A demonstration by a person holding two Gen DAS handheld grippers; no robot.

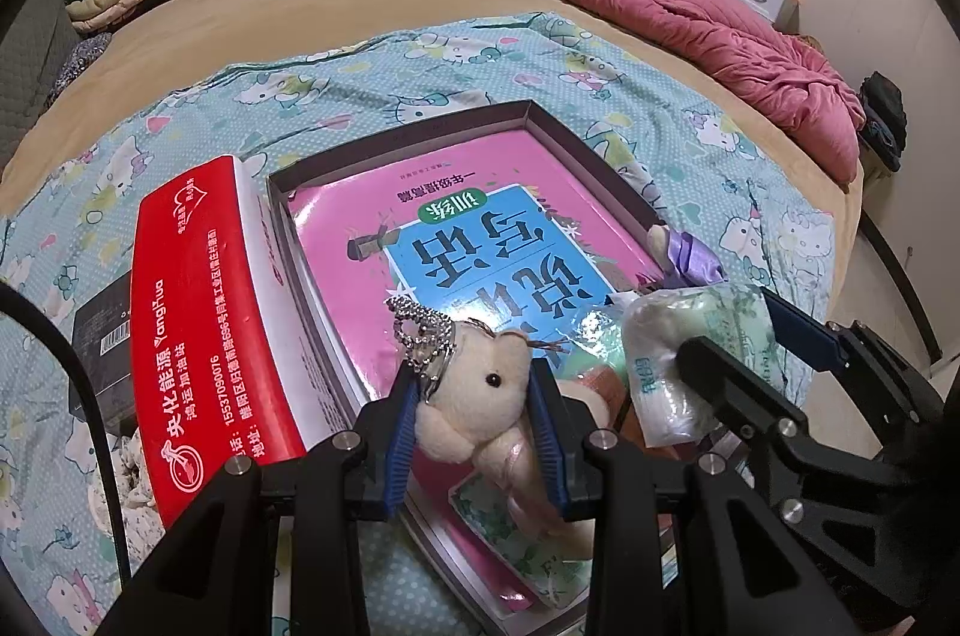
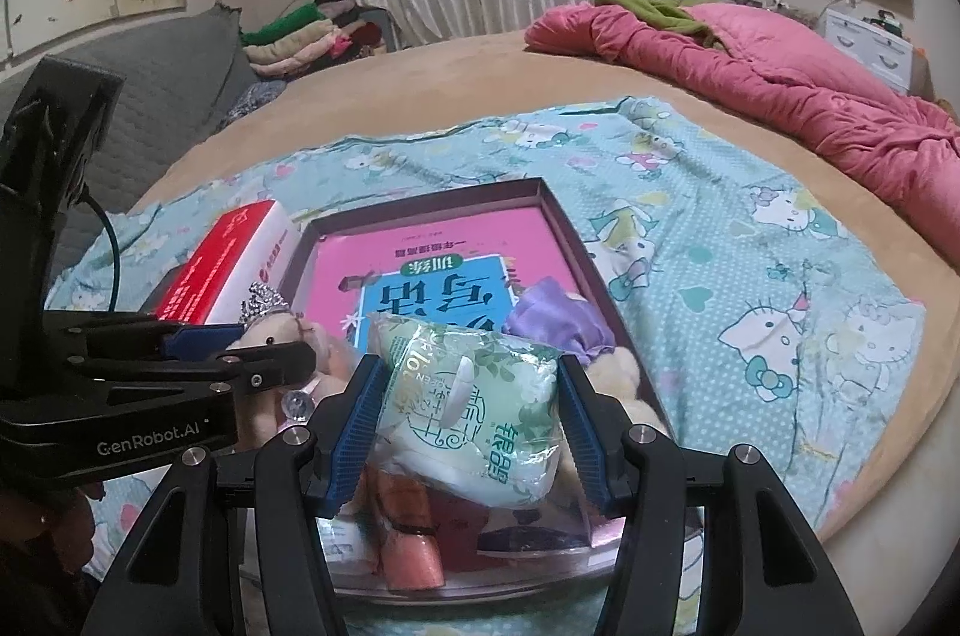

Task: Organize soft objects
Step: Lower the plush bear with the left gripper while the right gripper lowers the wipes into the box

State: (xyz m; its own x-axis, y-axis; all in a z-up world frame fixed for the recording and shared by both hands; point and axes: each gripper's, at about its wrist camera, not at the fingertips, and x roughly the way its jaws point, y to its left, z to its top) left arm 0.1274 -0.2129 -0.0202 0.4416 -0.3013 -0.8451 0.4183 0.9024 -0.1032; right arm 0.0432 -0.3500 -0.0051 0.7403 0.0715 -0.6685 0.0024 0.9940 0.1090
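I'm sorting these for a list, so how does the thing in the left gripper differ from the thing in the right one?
The left gripper holds a cream plush toy with a metal bead chain; the right gripper holds a green-printed plastic tissue pack. The plush is furry with a black eye; the pack is smooth and printed with text. Both are soft and held above the open box.

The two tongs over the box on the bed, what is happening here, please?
A person holds both tongs over an open box lying on the bed. The left tongs are shut on a small cream plush keychain. The right tongs grip a green tissue pack. A pink book lies in the box, and a red tissue box stands beside it.
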